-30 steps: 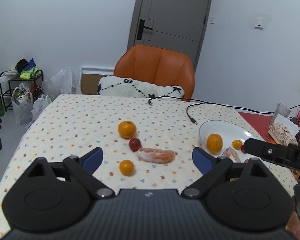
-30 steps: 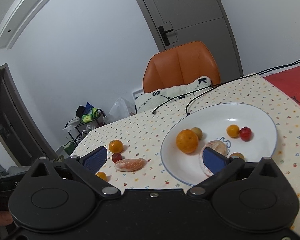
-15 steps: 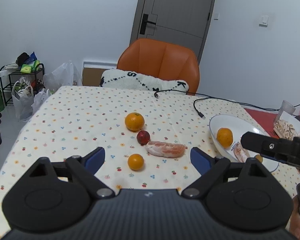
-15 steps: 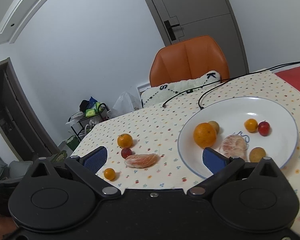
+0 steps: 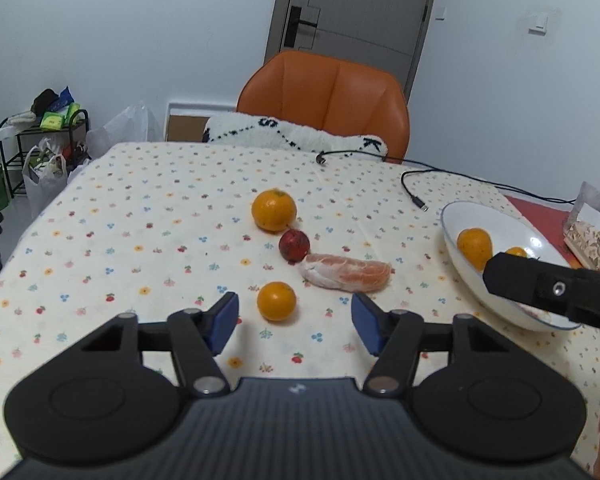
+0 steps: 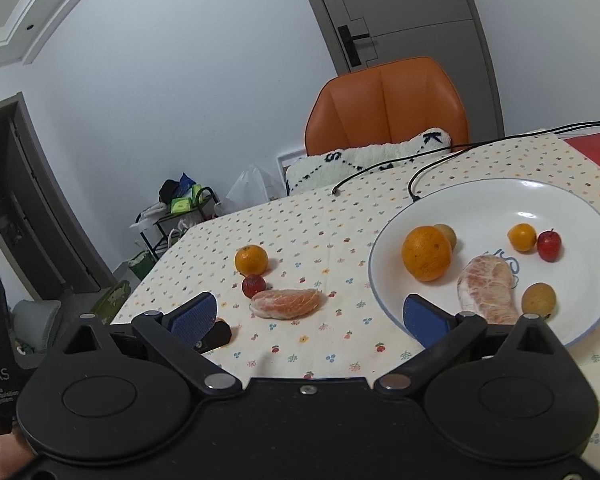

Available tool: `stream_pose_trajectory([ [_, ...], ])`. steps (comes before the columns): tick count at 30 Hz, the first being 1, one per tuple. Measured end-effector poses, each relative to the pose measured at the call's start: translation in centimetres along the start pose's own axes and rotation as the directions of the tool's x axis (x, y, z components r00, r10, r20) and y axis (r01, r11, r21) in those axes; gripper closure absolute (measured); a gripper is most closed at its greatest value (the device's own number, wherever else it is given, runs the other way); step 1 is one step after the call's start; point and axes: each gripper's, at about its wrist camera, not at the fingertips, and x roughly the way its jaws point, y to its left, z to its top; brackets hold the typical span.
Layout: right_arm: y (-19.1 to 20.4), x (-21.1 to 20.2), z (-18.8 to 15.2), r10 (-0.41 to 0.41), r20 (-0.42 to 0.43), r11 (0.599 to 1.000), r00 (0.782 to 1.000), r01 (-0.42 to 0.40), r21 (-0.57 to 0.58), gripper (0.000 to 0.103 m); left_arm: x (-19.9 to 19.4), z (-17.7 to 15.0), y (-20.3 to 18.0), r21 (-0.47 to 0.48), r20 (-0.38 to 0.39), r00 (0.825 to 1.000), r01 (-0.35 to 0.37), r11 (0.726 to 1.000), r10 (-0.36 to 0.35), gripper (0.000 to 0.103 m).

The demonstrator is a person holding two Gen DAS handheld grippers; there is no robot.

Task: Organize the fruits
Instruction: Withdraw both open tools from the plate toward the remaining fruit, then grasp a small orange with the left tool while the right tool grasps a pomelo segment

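Note:
A small orange (image 5: 276, 301) lies on the dotted tablecloth just ahead of my left gripper (image 5: 295, 320). The jaws are closing with the orange between the blue pads (image 5: 224, 320), which do not touch it. Beyond lie a red fruit (image 5: 294, 245), a larger orange (image 5: 274, 210) and a peeled citrus segment (image 5: 346, 272). The white plate (image 6: 580, 208) on the right holds an orange (image 6: 427, 253), a peeled piece (image 6: 486, 292) and several small fruits. My right gripper (image 6: 308, 316) stands open at the plate's near-left rim, holding nothing.
An orange chair (image 5: 328, 96) with a white cushion stands at the table's far side. Black cables (image 5: 412, 196) run across the cloth behind the plate. A red mat and a packet (image 5: 588, 236) lie at the far right. A rack and bags stand on the floor to the left.
My left gripper has sunk toward the table and come close to the small orange, and its pads have drawn much nearer together. The right gripper has drifted slightly, still wide open.

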Motion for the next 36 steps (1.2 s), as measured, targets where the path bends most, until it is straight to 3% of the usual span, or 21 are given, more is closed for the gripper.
stream_pose_trajectory([
  [8,0.8,1.4,-0.1,-0.002,-0.016,1.0,1.0,0.001,-0.019,0.01,1.5,-0.4,0.9,-0.002,-0.014,1.0,-0.005,1.0,0.005,0.064],
  [12,1.4,2.2,-0.2,-0.001,-0.023,0.999,1.0,0.0,-0.036,0.012,1.8,-0.2,1.3,-0.001,-0.008,1.0,-0.004,1.0,0.004,0.081],
  [26,3.9,5.0,-0.1,0.026,-0.064,0.997,0.998,-0.031,-0.076,0.023,0.4,0.7,5.4,-0.072,0.02,1.0,-0.021,0.997,0.023,0.081],
  [36,5.8,8.4,-0.4,-0.099,-0.125,0.985,0.987,0.08,-0.153,0.022,-0.2,1.3,7.3,-0.094,0.039,0.999,-0.019,0.995,0.023,0.081],
])
